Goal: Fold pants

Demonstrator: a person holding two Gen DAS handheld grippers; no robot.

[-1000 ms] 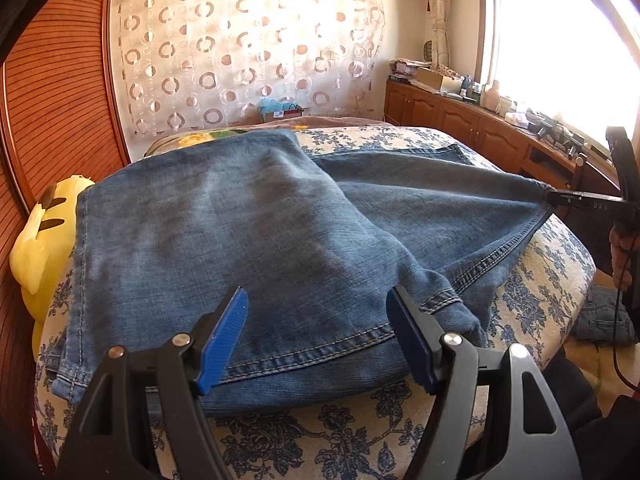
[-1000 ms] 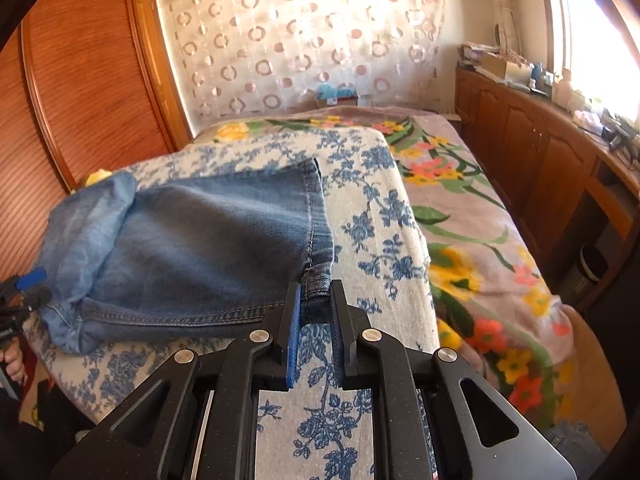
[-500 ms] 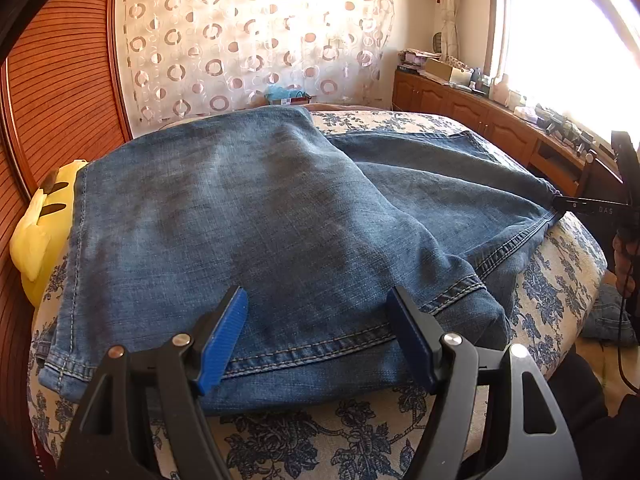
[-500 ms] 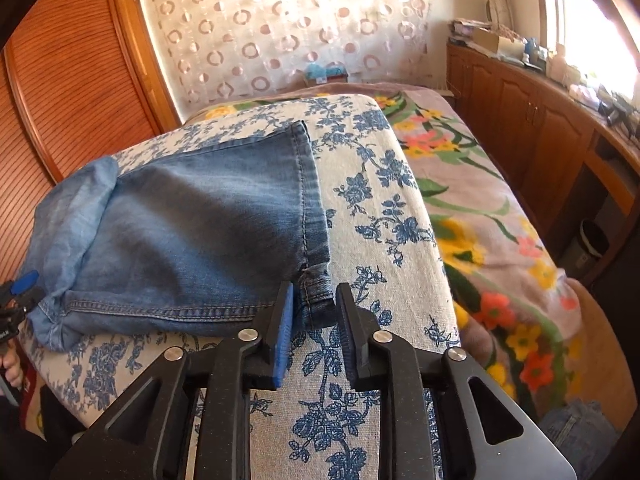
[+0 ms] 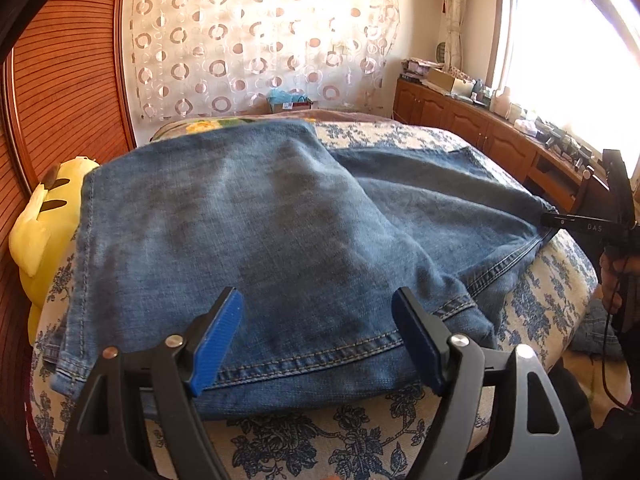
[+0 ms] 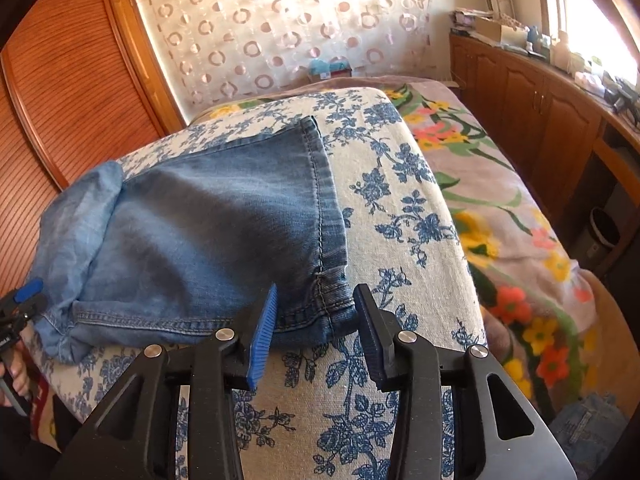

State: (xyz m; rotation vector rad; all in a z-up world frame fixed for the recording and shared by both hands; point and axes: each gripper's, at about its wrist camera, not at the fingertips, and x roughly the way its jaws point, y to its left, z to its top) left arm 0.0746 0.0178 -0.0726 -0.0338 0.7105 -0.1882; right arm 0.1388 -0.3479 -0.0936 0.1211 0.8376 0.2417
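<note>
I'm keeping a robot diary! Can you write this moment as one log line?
task: fold pants | jeans: folded, on bed | left gripper: jaws opening, over waistband | right gripper: jaws opening, hem corner between, unpinched

**Both grippers opening, nothing pinched**

The left gripper (image 5: 318,340) tilts downward, its jaws wide and widening — pads clear of anything. The right gripper (image 6: 316,324) also angles down, jaws parting, pads pressing on nothing. A hand (image 5: 614,280) holds its handle.
</note>
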